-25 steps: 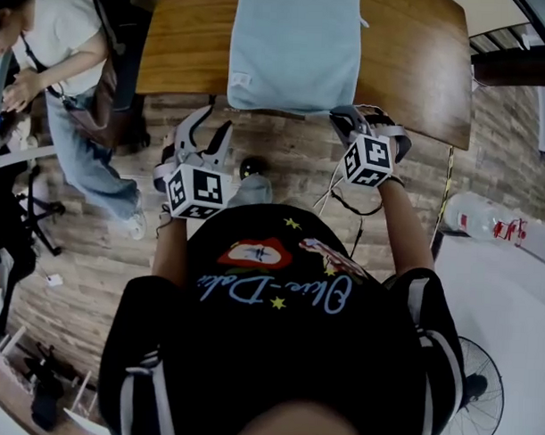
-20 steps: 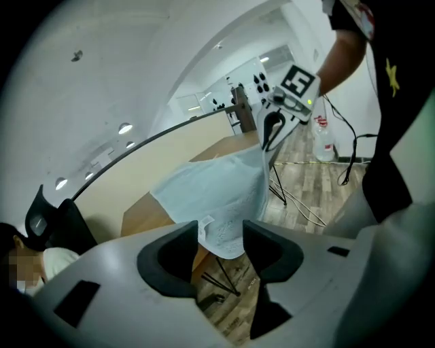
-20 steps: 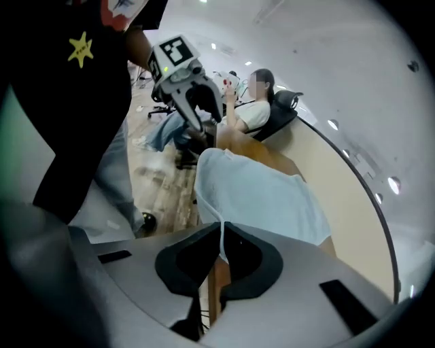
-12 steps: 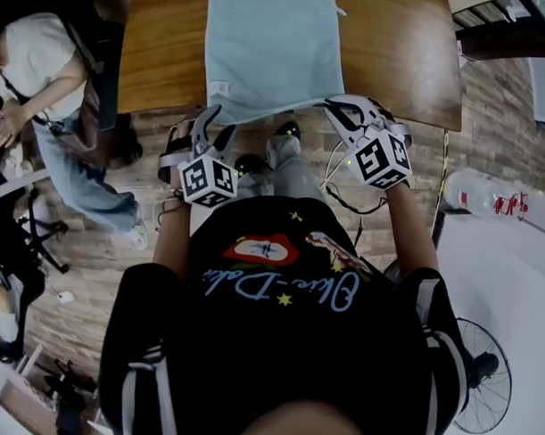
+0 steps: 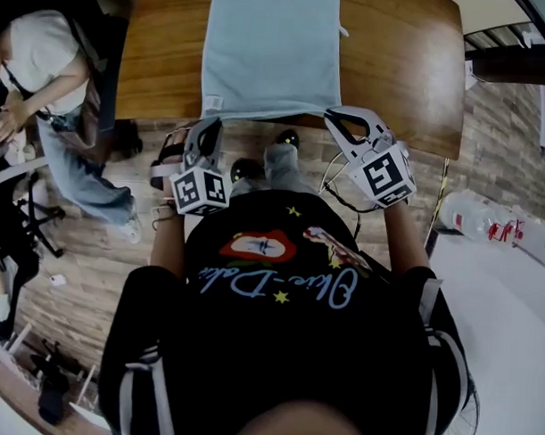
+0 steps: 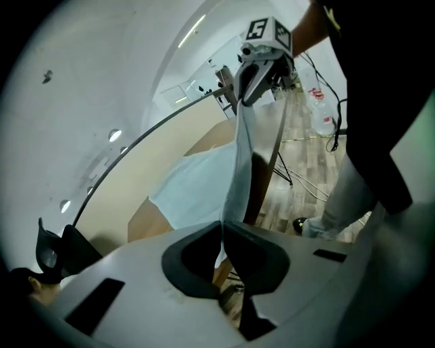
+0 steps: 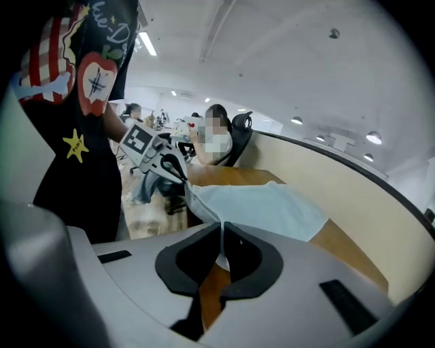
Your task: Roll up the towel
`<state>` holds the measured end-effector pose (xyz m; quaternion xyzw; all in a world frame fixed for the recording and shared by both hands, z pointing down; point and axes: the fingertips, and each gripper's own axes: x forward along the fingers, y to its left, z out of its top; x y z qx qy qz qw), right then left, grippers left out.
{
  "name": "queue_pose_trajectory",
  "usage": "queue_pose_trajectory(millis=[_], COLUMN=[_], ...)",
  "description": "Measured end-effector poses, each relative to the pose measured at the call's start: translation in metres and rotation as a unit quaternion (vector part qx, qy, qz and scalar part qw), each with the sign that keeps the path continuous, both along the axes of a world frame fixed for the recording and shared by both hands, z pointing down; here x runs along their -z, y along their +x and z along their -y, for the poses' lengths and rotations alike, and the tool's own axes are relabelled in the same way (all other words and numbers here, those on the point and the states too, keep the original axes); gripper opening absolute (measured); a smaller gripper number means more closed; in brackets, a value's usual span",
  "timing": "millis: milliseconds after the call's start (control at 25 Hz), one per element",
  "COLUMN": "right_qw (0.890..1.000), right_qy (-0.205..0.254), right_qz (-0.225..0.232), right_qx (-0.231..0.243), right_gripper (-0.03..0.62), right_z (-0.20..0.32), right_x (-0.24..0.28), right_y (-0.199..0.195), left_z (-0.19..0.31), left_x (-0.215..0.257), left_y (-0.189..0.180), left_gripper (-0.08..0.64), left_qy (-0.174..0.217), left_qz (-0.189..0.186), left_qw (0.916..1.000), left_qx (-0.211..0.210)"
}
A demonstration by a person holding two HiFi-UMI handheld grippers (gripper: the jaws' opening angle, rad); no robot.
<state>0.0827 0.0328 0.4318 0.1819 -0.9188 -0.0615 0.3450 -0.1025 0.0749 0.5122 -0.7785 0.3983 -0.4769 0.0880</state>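
Observation:
A light blue towel (image 5: pixel 271 52) lies flat on the wooden table (image 5: pixel 398 65), its near edge at the table's front. My left gripper (image 5: pixel 208 128) is at the near left corner; its jaws have just been closing, and in the left gripper view the left gripper (image 6: pixel 222 224) is shut on the towel (image 6: pixel 197 190) edge. My right gripper (image 5: pixel 336 114) holds the near right corner; in the right gripper view the right gripper (image 7: pixel 223 225) is shut on the towel (image 7: pixel 272 207). The hem runs taut between both grippers.
A person (image 5: pixel 55 62) sits at the left beside the table, with a chair base (image 5: pixel 31 222) on the wood floor. A plastic bottle (image 5: pixel 486 224) and a white surface (image 5: pixel 509 336) are at the right. Cables (image 5: pixel 345 197) hang below the right gripper.
The left gripper moved forward to the towel's near left corner and shut on it. The right gripper rose and rolled with the near right corner held.

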Motion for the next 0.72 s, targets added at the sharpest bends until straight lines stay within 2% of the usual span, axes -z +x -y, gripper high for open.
queue_pose_trajectory(millis=[280, 440, 720], right_qw=[0.999, 0.997, 0.998], right_qy=[-0.034, -0.047, -0.051], right_qz=[0.039, 0.057, 0.041], right_qx=[0.006, -0.002, -0.026], right_gripper=[0.012, 0.012, 0.012], right_z=[0.026, 0.049, 0.09], right_x=[-0.007, -0.014, -0.041], right_y=[0.001, 0.003, 0.006], left_z=[0.026, 0.055, 0.105], left_x=[0.028, 0.033, 0.019], left_y=[-0.014, -0.016, -0.016], left_gripper=[0.014, 0.014, 0.014], left_qy=[-0.022, -0.026, -0.03], left_qz=[0.022, 0.049, 0.093], left_qw=[0.9993, 0.9982, 0.995], left_qx=[0.023, 0.024, 0.018])
